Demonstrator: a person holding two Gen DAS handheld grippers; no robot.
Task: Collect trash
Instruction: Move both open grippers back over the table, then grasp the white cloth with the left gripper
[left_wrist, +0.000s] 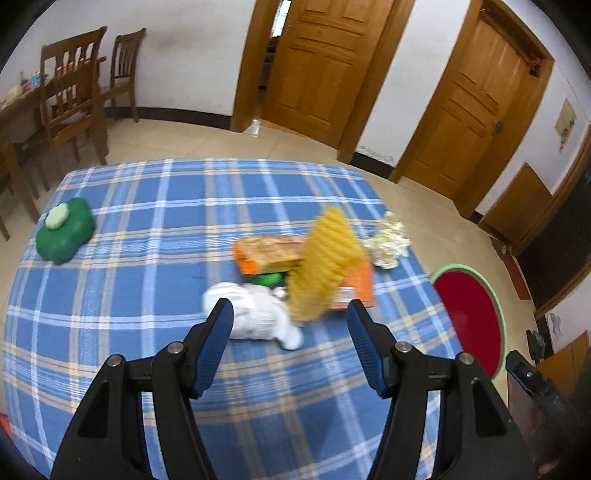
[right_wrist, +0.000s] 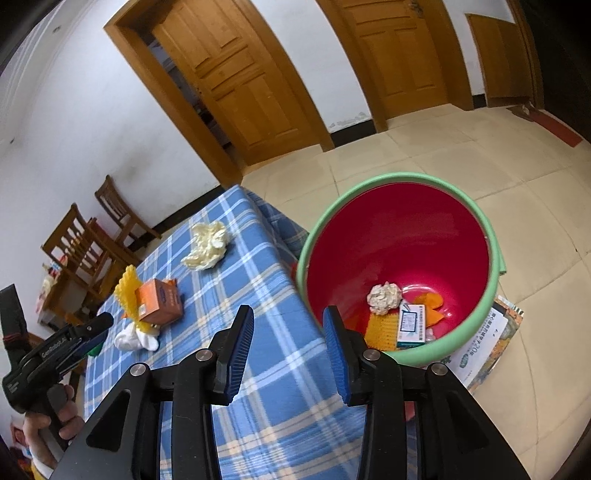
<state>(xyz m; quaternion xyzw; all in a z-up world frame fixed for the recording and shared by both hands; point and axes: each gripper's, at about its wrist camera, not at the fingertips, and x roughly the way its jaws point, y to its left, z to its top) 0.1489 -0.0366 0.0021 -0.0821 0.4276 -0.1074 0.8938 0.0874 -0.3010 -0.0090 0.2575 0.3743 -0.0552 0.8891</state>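
On the blue plaid surface, trash sits in a cluster near the right edge: orange box lying flat, a tan-topped packet behind it, yellow ribbed sheet standing tilted against the box, white sock lying just in front. Something green pokes out between sock and box, can't tell what. Crumpled cream paper sits apart, near the far right corner. Green lump with a pale top is well apart at the far left.

Left tongs: wide apart, nothing between the pads, hovering over the sock; view is motion-blurred. In the right wrist view the left tongs show at the left edge, held by a hand, tips near the sock.

Right tongs: narrower gap, nothing gripped, positioned over the surface edge beside the bin.

Bin: green rim, red inside, standing on the floor just beside the surface. Already in it: crumpled paper ball, small white-and-blue box, yellow ribbed piece, orange scraps. A printed bag or carton lies on the floor, partly under the bin's far side.

Wooden chairs and doors stand in the background.
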